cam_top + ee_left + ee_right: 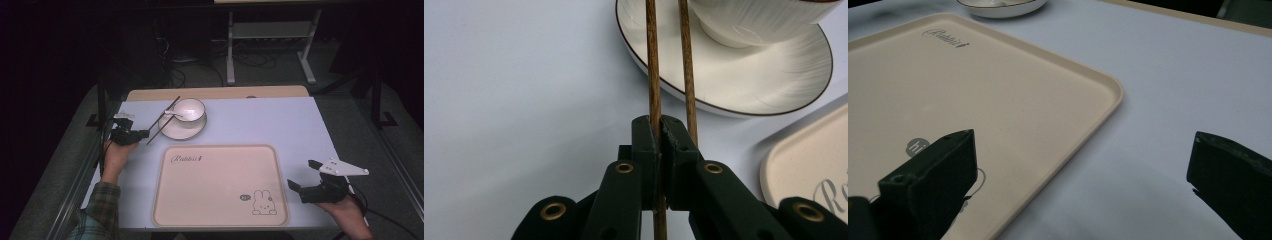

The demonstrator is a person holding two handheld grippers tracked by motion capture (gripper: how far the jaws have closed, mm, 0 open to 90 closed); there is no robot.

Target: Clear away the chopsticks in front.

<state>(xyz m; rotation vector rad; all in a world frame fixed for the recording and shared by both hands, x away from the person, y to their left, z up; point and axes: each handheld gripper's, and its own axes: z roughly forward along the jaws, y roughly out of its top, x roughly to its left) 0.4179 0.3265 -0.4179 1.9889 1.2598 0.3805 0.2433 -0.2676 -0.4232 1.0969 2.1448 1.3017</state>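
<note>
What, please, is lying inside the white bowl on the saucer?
A white spoon rests in the bowl, handle over the left rim. The bowl's bottom looks bare; under the spoon's scoop is hidden.

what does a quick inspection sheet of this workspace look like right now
surface: pale blue table, wooden strip along its far edge.
job's things: two dark chopsticks; one runs between the left gripper's jaws, the other lies just beside them; their far ends rest on the saucer.
clutter: white bowl with a spoon on the saucer; beige tray with a rabbit print, nothing on it.
grippers: left gripper shut on one chopstick; right gripper open, holding nothing, over the tray's near right corner.
cables: one trails from the right gripper; more lie on the floor behind the table.
surroundings: dark room, grey carpet, a metal stand behind the table.
</note>
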